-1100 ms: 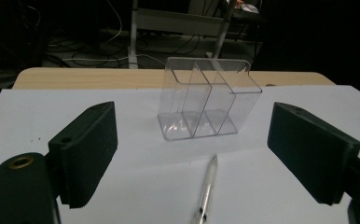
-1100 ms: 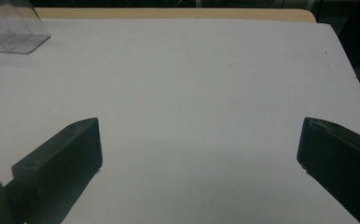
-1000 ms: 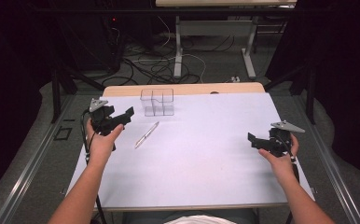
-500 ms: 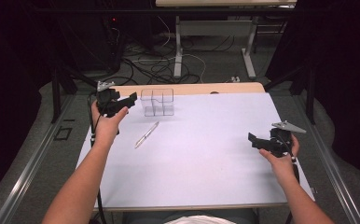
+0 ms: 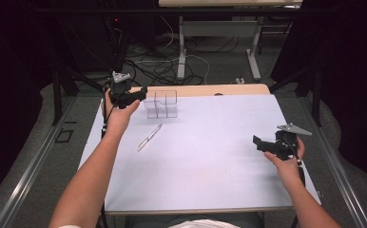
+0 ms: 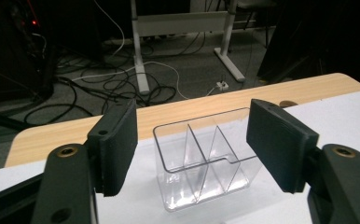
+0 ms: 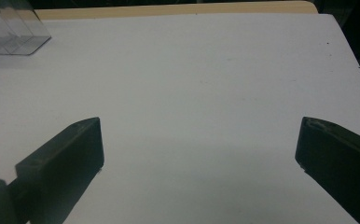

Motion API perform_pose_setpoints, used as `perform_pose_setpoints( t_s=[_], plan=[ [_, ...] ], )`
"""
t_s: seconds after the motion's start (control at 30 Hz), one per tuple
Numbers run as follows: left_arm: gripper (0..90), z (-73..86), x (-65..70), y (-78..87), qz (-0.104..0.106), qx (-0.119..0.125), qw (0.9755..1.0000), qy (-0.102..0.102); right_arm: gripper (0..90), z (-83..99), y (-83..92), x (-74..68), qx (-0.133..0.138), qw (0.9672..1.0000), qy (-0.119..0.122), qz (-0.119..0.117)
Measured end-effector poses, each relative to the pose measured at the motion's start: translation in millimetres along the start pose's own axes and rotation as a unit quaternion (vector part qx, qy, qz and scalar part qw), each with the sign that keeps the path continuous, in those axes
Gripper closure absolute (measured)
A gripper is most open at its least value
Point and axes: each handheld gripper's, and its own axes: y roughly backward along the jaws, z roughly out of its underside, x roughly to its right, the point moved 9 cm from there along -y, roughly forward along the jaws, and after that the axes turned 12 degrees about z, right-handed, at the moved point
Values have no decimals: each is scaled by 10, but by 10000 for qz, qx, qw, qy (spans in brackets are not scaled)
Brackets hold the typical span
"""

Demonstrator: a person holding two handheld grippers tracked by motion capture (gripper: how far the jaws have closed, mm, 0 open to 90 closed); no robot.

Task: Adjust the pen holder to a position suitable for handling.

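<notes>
Organizer: clear plastic box with inner dividers (image 5: 161, 103), open at the top, upright near the far edge of the bench, left of centre. In the left gripper view (image 6: 204, 158) two thin partitions split it into compartments, and the near wall has a stepped cut-out. Compartments look bare as far as the transparent walls allow. A corner of it shows at the top left of the right gripper view (image 7: 10, 32).

Pen: slim silver-grey pen (image 5: 149, 137), lying flat on the white sheet, on the near side of the organizer and apart from it, angled with its far end pointing toward the box.

Left tool: black two-jaw tool (image 5: 141, 91) held in the left hand (image 5: 120, 114), raised above the bench just left of the organizer. Jaws spread wide, nothing between them (image 6: 201, 140); in its own view the organizer sits framed between the two jaws but farther off, not touched. Grey three-cornered plate on top.

Right tool: black two-jaw tool (image 5: 258, 141) held in the right hand (image 5: 286, 159), low over the right side of the bench, well apart from organizer and pen, pointing left. Jaws spread wide, holding nothing (image 7: 199, 149); bare white surface lies between them.

Bench: pale wooden top with a large white sheet (image 5: 210, 156) covering most of it; a wood strip (image 5: 219, 90) is exposed along the far edge.

Surroundings: dark floor beyond the bench with tangled cables (image 5: 172, 61) and white table legs (image 5: 181, 52).
</notes>
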Motion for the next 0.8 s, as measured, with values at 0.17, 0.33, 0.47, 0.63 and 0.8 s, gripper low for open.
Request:
perform_pose_setpoints(
  t_s=[0.17, 0.33, 0.47, 0.63, 0.8],
  plan=[
    [402, 2, 5, -110, 40, -43, 10000, 24, 12, 1, -1, -1, -3, 10000, -2, -11],
    [426, 24, -2, -215, 36, -156, 9999, 50, 14, 2, -1, -3, -6, 10000, 4, -24],
    [448, 32, -37, -274, -5, -115, 9999, 117, 16, 7, -4, -14, -18, 10000, -12, -49],
    [507, 66, -103, -341, -30, -116, 9995, 296, 22, 18, -12, -19, -49, 10000, -17, -74],
    [579, 125, -152, -391, -5, -230, 9987, 448, 32, 29, -16, -27, -81, 9999, -33, -114]
  ],
)
